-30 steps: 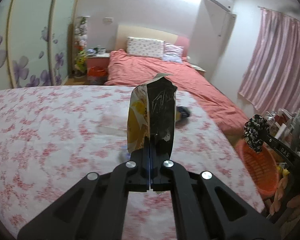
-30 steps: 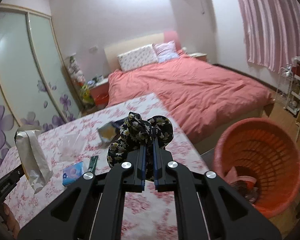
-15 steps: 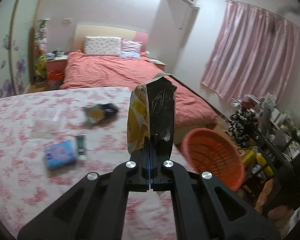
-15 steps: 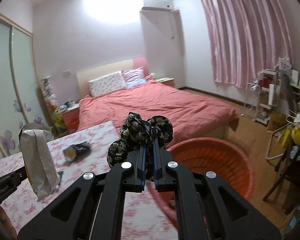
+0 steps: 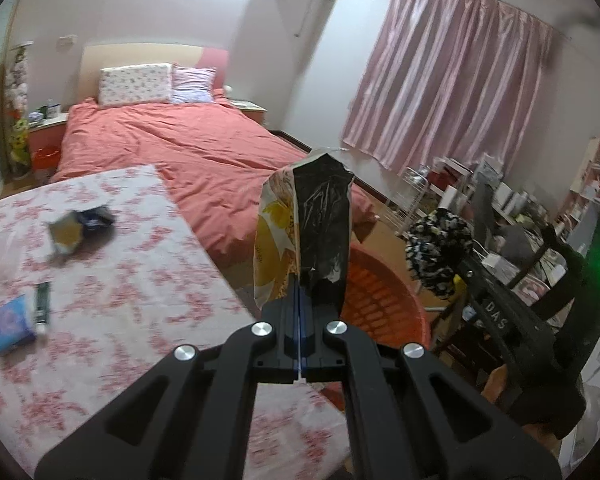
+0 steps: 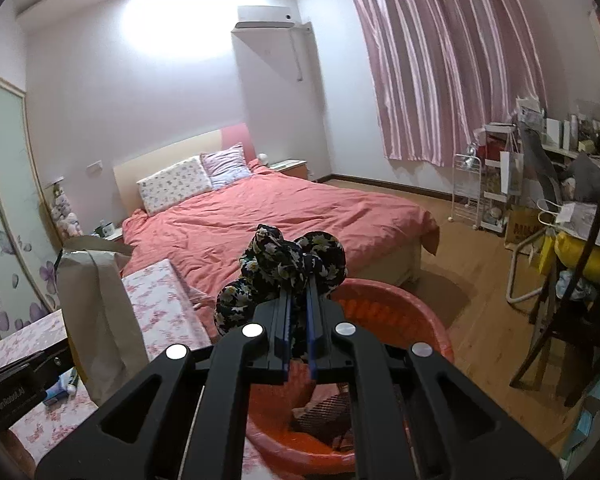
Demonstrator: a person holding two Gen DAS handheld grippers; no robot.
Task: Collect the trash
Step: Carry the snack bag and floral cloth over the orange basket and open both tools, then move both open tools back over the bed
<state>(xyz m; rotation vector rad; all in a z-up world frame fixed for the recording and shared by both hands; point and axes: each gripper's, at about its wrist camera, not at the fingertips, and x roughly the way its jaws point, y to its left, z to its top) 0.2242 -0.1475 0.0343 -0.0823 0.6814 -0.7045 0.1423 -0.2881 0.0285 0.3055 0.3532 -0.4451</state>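
My left gripper (image 5: 300,296) is shut on an upright yellow and silver snack bag (image 5: 304,232), held above the table edge with the orange basket (image 5: 380,300) just behind it. The bag also shows in the right wrist view (image 6: 96,312). My right gripper (image 6: 298,296) is shut on a dark floral cloth bundle (image 6: 288,264) and holds it over the rim of the orange basket (image 6: 412,312). The bundle shows in the left wrist view (image 5: 440,248). On the flowered table (image 5: 120,280) lie a crumpled wrapper (image 5: 76,228), a blue packet (image 5: 10,324) and a small green tube (image 5: 42,308).
A bed with a red cover (image 6: 280,220) stands behind the table. Cluttered shelves and a chair (image 6: 560,280) stand at the right. The basket holds some dark trash (image 6: 324,416). Pink curtains (image 6: 440,60) hang at the back right.
Both grippers have swung right, away from the table. The orange basket now sits right below the right gripper and nearer the left one. Both keep their hold.
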